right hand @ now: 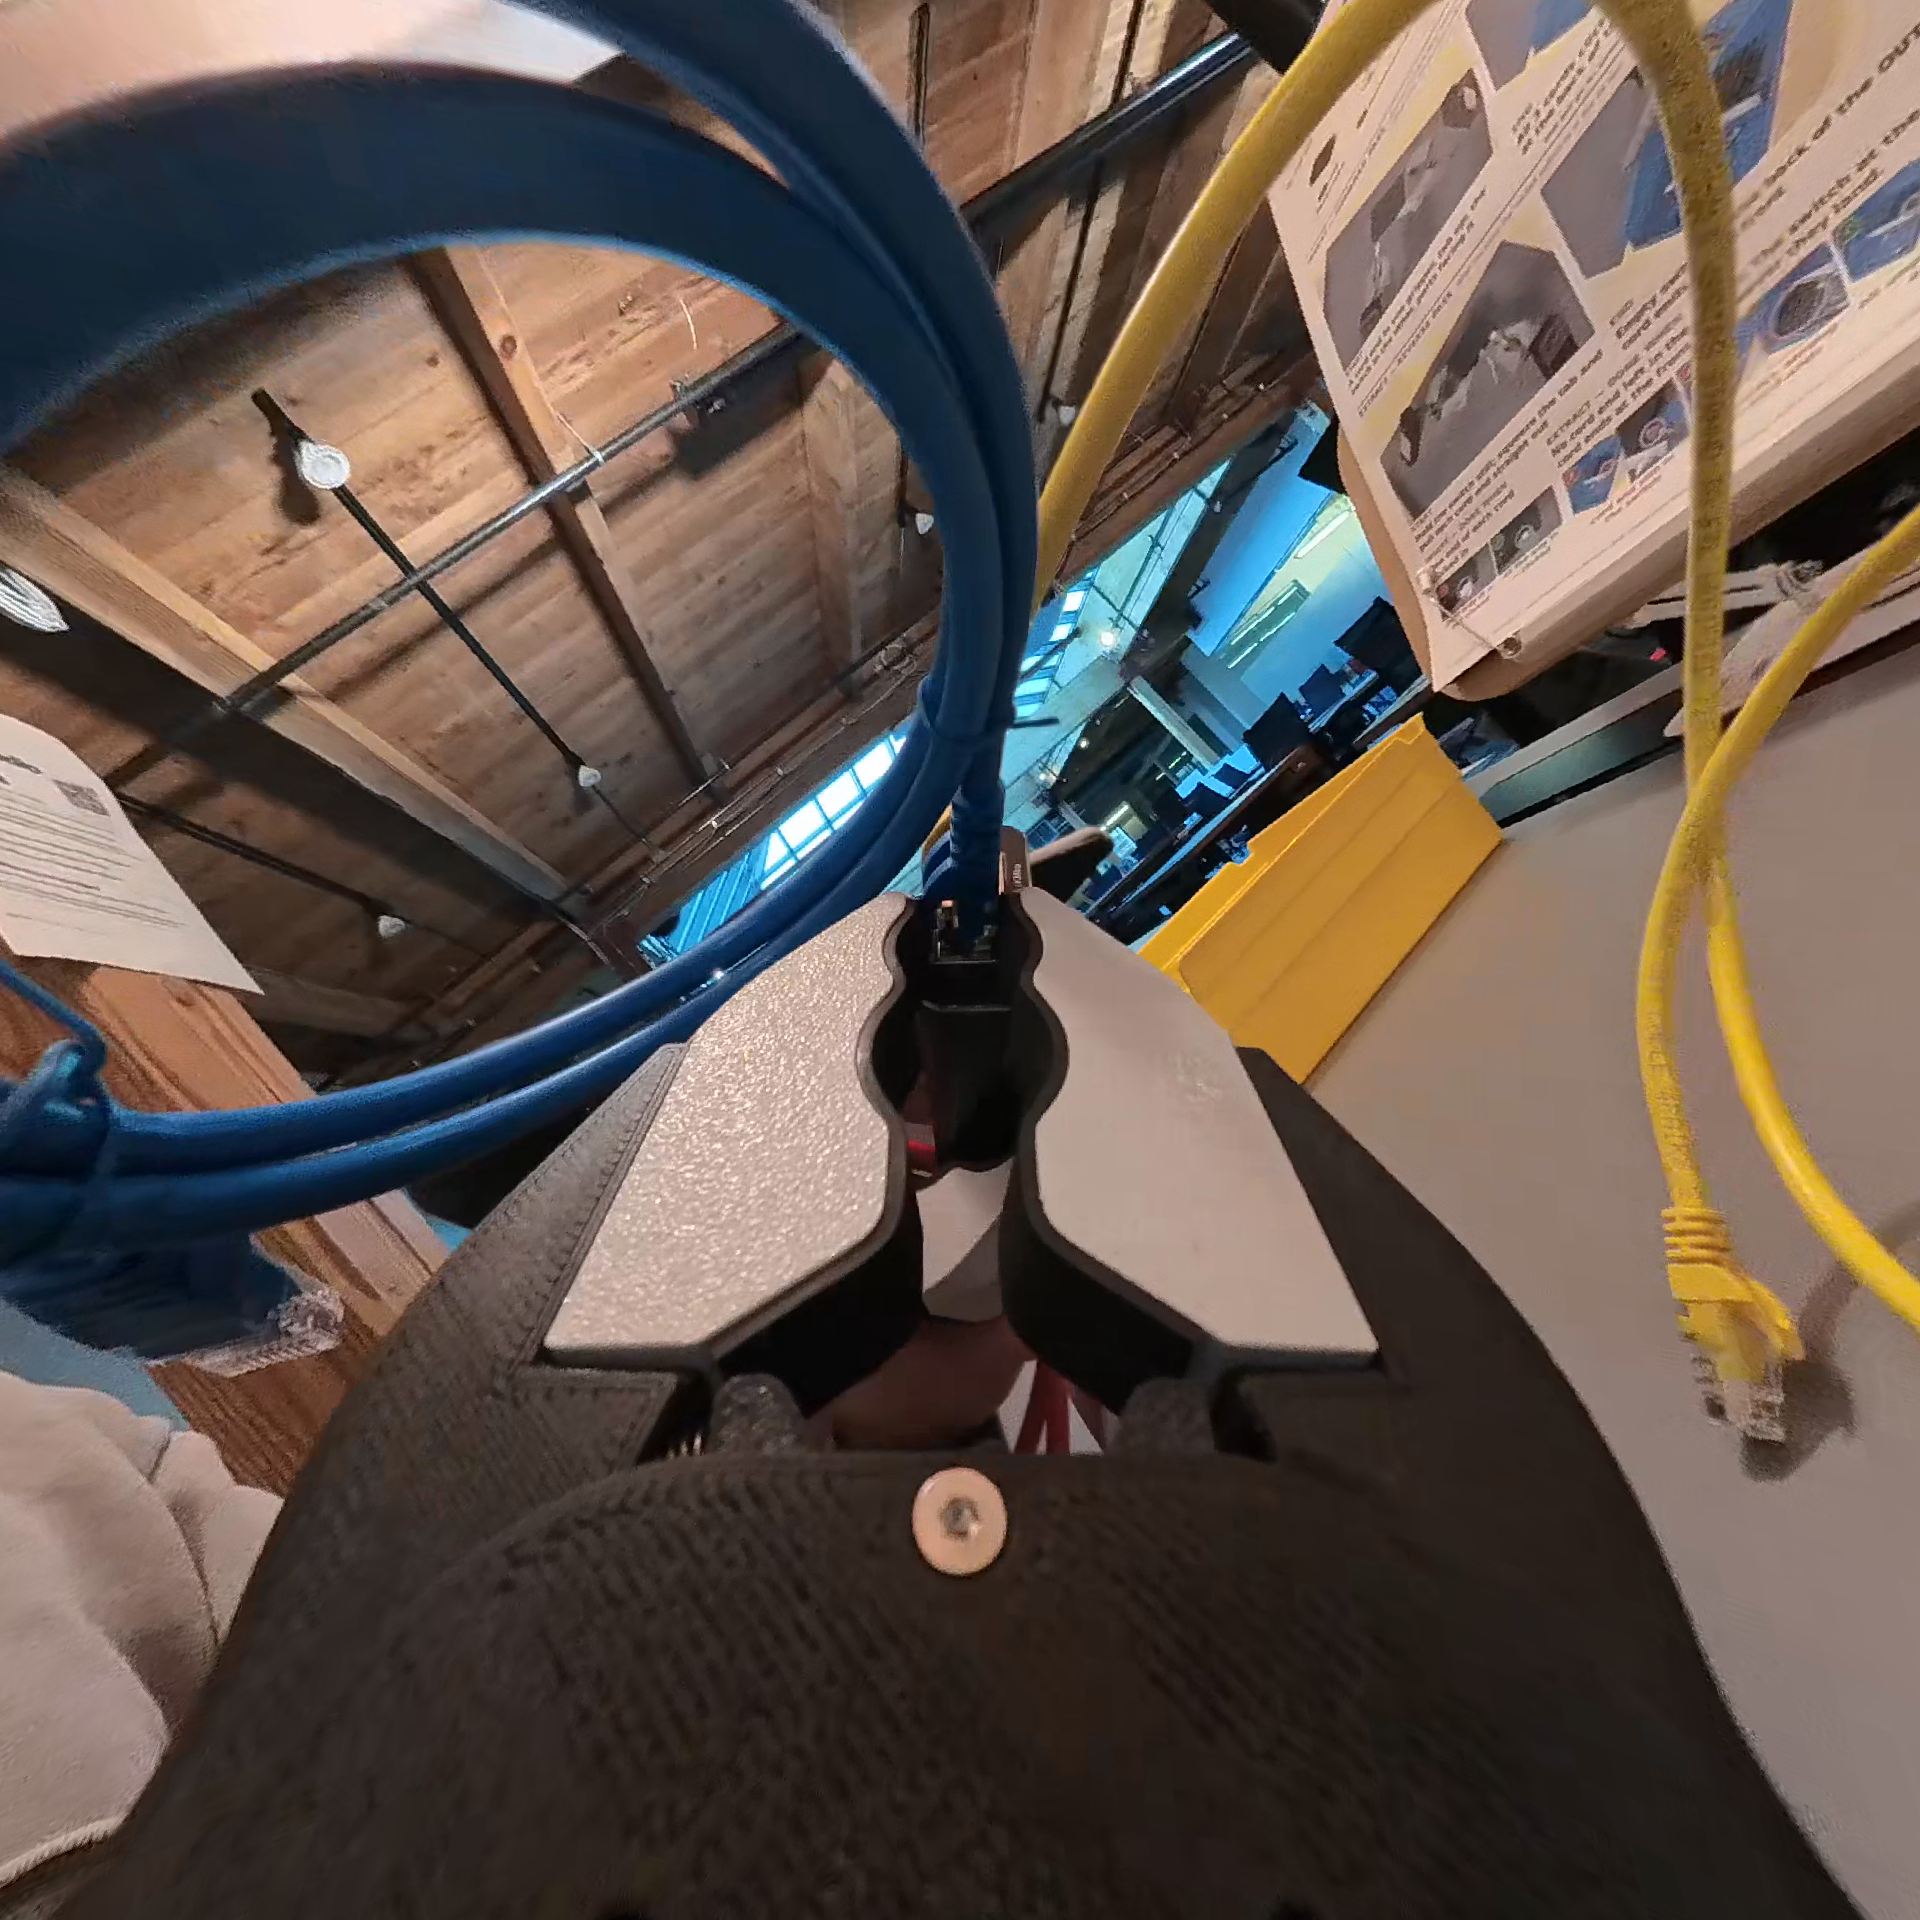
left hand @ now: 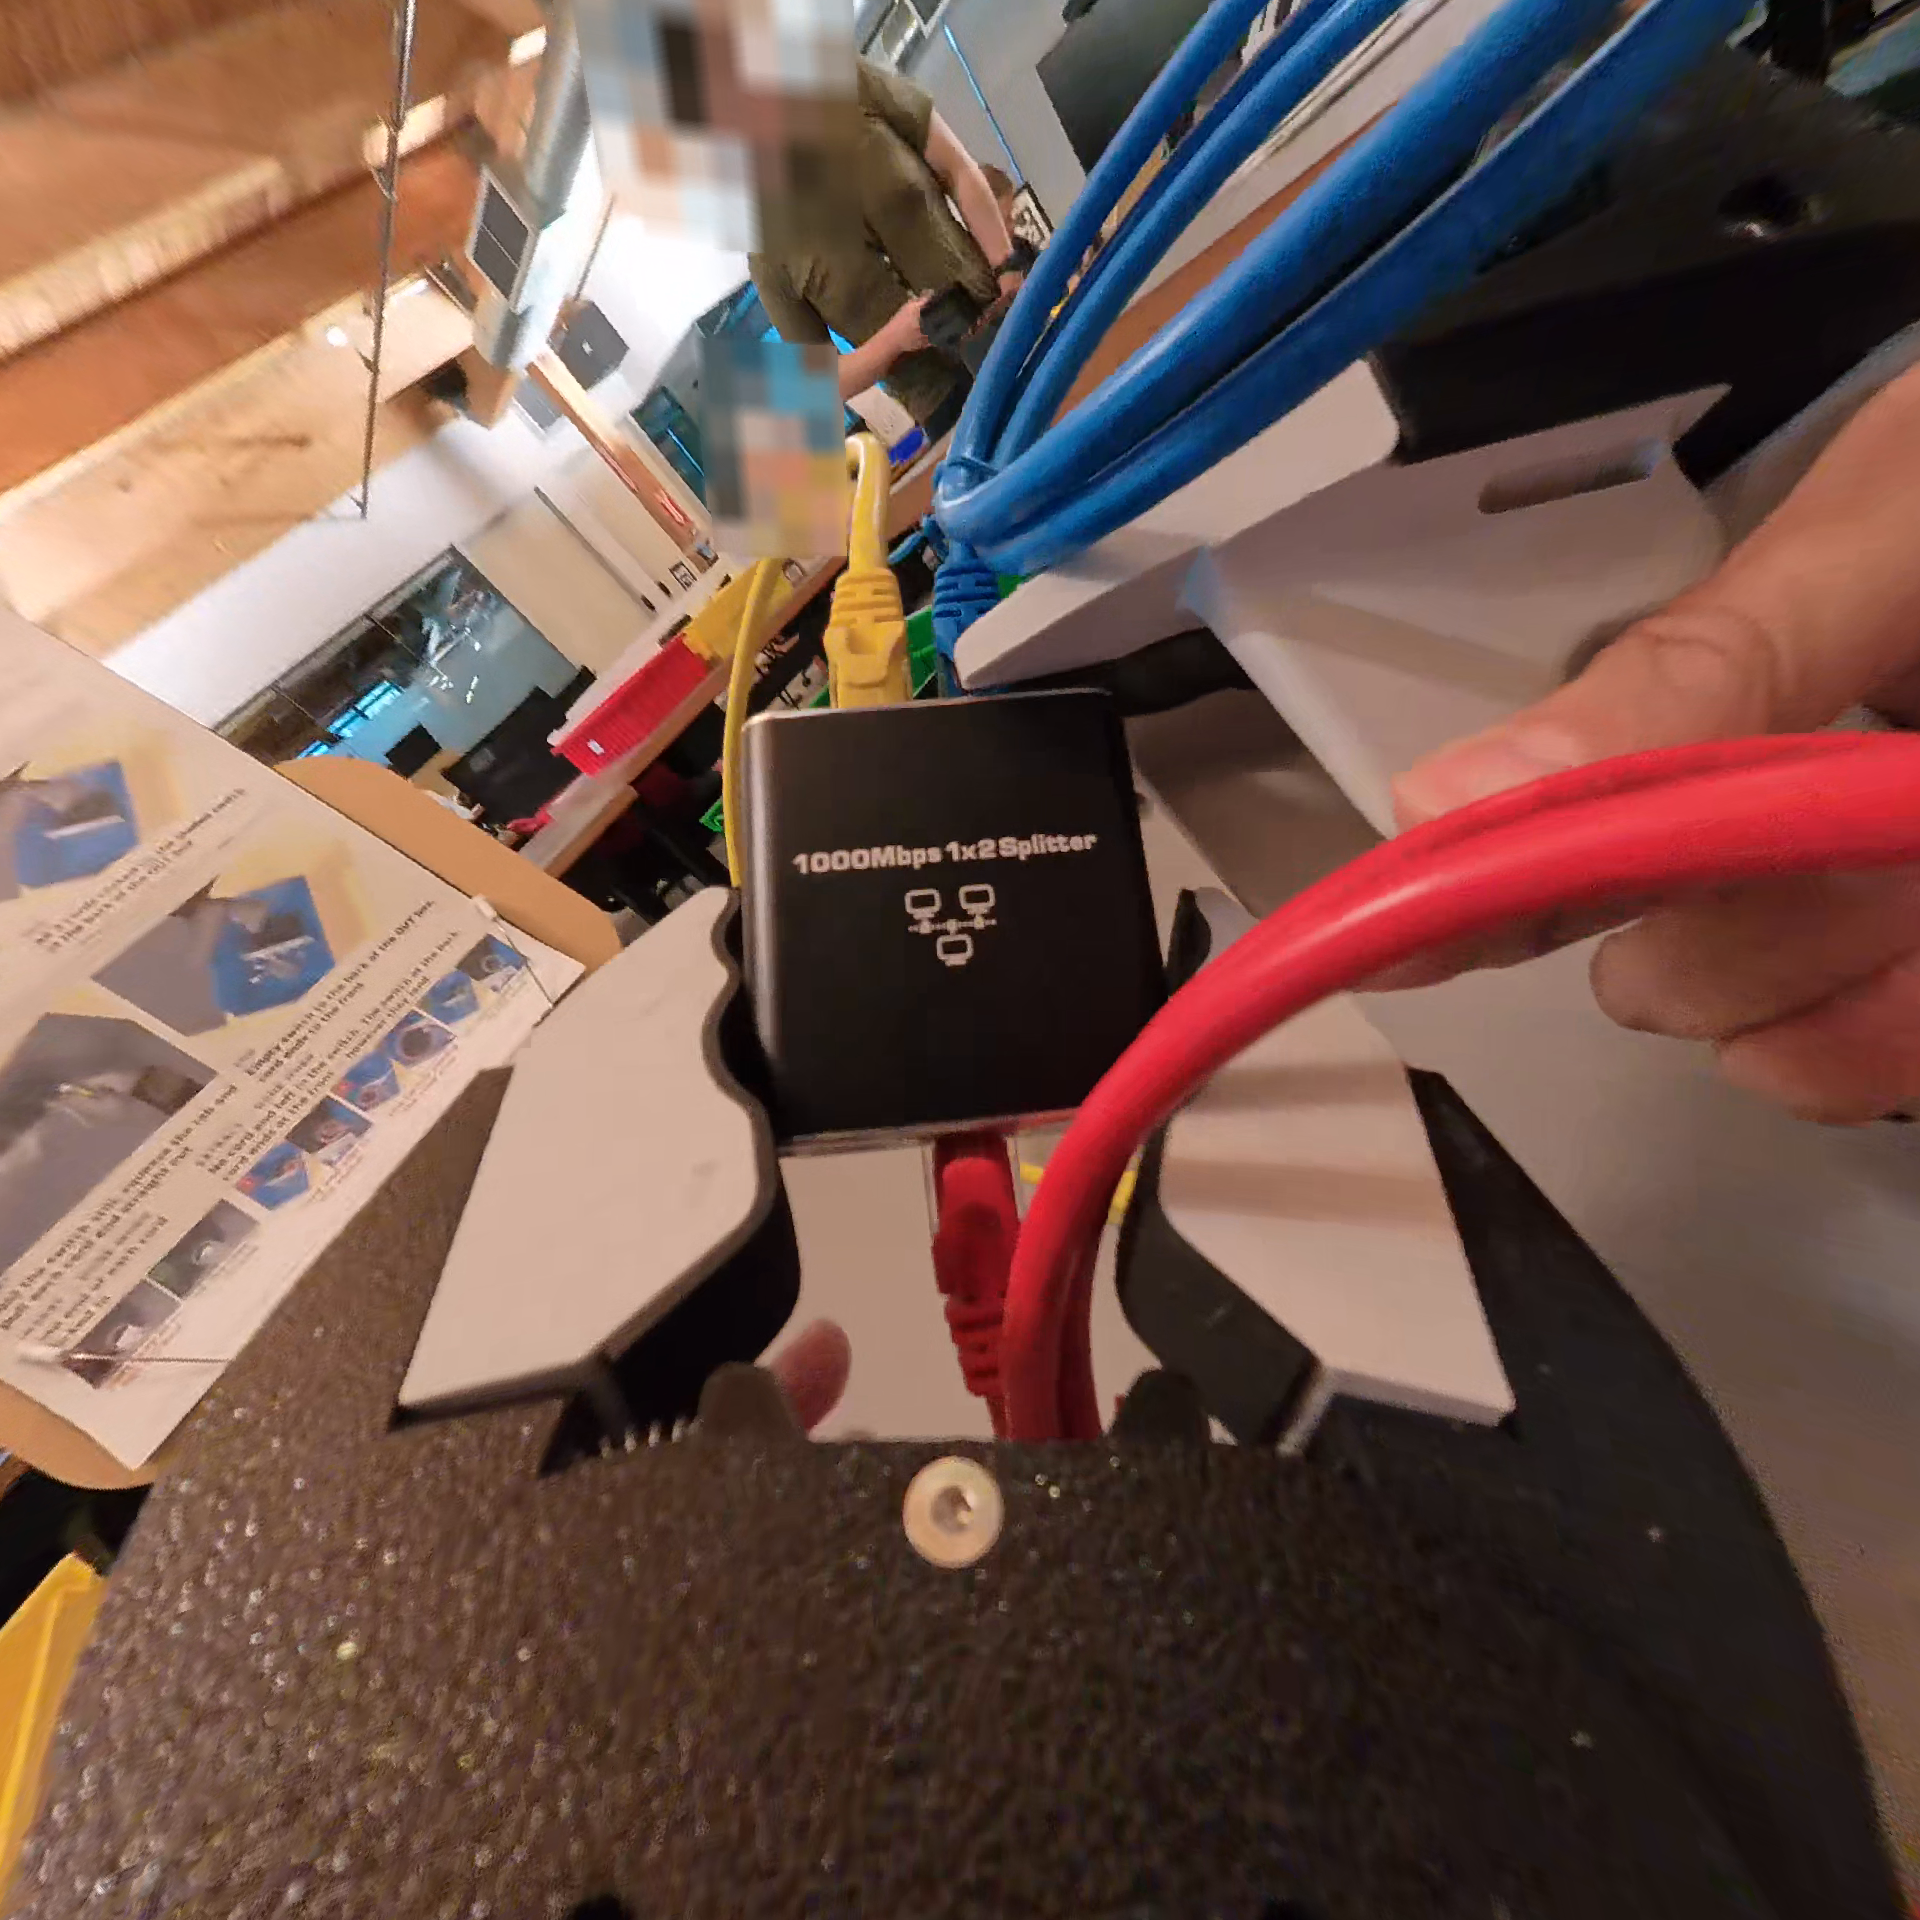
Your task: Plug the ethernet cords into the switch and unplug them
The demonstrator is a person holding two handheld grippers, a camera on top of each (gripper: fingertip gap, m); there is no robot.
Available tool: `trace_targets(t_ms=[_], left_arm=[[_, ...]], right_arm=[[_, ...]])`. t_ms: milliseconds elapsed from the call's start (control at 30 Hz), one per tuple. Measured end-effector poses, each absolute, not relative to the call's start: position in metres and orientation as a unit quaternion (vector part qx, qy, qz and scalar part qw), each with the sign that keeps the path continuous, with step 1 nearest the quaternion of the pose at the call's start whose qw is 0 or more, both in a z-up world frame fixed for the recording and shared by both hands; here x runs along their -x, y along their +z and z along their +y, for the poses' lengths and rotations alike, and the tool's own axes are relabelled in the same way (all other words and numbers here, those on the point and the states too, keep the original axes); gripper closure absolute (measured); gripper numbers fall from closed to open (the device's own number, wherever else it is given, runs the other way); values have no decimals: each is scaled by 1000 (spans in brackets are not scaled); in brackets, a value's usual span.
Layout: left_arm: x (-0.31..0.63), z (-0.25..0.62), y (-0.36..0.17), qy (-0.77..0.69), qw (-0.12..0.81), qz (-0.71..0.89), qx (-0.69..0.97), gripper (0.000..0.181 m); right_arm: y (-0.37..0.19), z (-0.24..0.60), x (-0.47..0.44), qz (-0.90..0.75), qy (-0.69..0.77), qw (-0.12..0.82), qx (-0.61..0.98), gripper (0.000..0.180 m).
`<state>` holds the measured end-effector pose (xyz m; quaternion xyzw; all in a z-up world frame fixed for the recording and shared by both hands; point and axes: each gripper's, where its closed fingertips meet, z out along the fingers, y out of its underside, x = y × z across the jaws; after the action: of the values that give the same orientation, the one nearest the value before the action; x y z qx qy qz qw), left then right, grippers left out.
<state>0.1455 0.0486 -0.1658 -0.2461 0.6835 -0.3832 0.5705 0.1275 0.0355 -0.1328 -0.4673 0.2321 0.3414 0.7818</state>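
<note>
Switch [left hand: 951,914] sits clamped between left gripper [left hand: 951,997] fingers; right gripper [right hand: 961,1029] pinches its edge.

Yellow bin [right hand: 1340,894], instruction sheet [right hand: 1579,312], red bin [left hand: 634,717] behind.

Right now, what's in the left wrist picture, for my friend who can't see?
The left gripper holds a small black switch. A red cord is plugged into its near end, a yellow cord into its far end, and blue cords loop above.
</note>
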Motion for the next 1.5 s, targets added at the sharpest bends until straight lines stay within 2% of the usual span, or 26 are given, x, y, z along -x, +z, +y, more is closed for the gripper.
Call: trace_targets(t_ms=[533,867,1500], left_arm=[[-144,42,-159,-417,558,684,216,106],[-136,42,-148,-420,622,646,140,103],[-137,43,-161,-436,565,676,184,106]], right_arm=[[-129,31,-127,243,371,775,451,165],[-129,33,-124,255,413,759,433,165],[-135,34,-128,283,455,734,418,165]])
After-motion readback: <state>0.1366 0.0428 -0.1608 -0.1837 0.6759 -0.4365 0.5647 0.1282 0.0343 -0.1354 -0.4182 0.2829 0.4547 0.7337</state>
